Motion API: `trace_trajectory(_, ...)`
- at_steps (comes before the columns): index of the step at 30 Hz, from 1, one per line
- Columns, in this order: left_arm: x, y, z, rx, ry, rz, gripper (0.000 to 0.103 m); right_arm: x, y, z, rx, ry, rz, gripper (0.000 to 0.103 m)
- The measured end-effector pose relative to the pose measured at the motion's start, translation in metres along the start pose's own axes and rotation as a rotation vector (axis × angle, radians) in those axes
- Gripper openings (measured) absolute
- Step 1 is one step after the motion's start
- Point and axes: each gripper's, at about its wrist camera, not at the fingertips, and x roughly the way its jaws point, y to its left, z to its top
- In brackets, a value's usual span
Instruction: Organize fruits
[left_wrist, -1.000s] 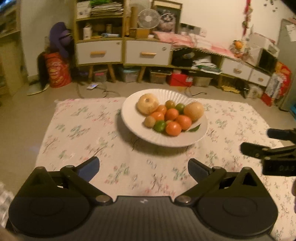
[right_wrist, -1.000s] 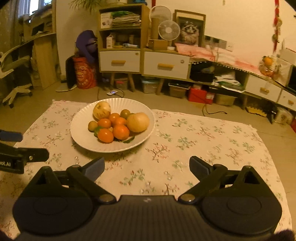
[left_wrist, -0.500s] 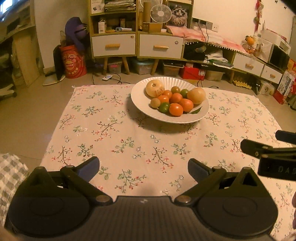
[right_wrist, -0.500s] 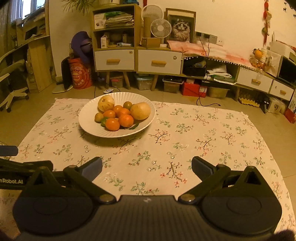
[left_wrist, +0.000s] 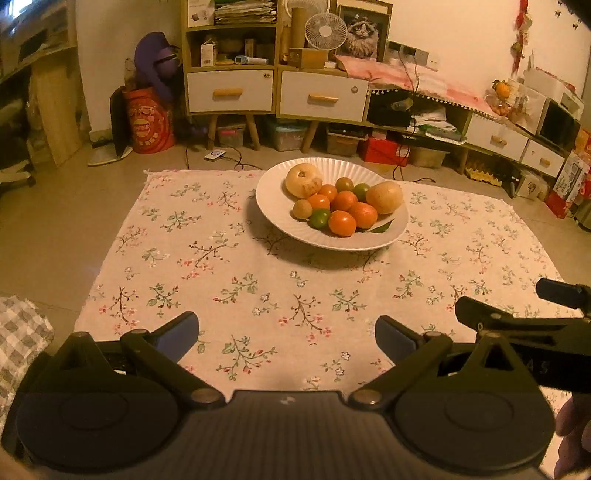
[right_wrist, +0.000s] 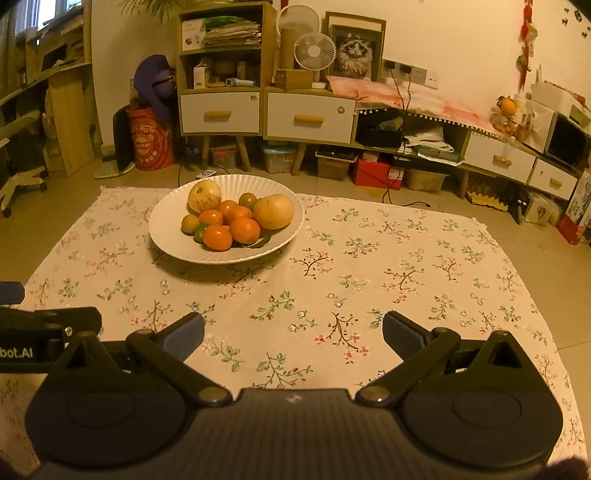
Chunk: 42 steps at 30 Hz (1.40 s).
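The left hand-held gripper (left_wrist: 283, 334) and the right hand-held gripper (right_wrist: 293, 334) both hung released, fingers spread wide and holding nothing, above the near part of the flowered cloth (left_wrist: 229, 258). The fruits (left_wrist: 341, 206) lay piled in a white plate (left_wrist: 273, 199) at the cloth's far side, well apart from both.

Cluttered home: drawer cabinets (right_wrist: 266, 110), fan (right_wrist: 312, 50)
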Motion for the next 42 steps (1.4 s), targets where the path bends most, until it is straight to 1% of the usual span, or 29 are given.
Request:
trace_trajectory(3, 0.0037, -0.0024, 0.0, 0.002, 0.022, 0.042, 0.103, 0.001, 0.0003, 0.0, 0.0, 0.002, -0.002, 0.103)
trace_trajectory(6, 0.0039, -0.0014, -0.0002, -0.014, 0.023, 0.029, 0.103, 0.0011, -0.0005, -0.0002, 0.004, 0.003, -0.004, 0.103)
trace_trajectory(11, 0.0024, -0.002, -0.0008, -0.017, 0.018, 0.032, 0.103, 0.0001, -0.0006, -0.0006, 0.006, 0.006, -0.006, 0.103)
trace_trajectory(42, 0.0021, -0.0055, -0.0007, 0.007, 0.017, 0.043, 0.103, 0.0024, -0.0003, -0.0023, 0.005, 0.011, -0.004, 0.103)
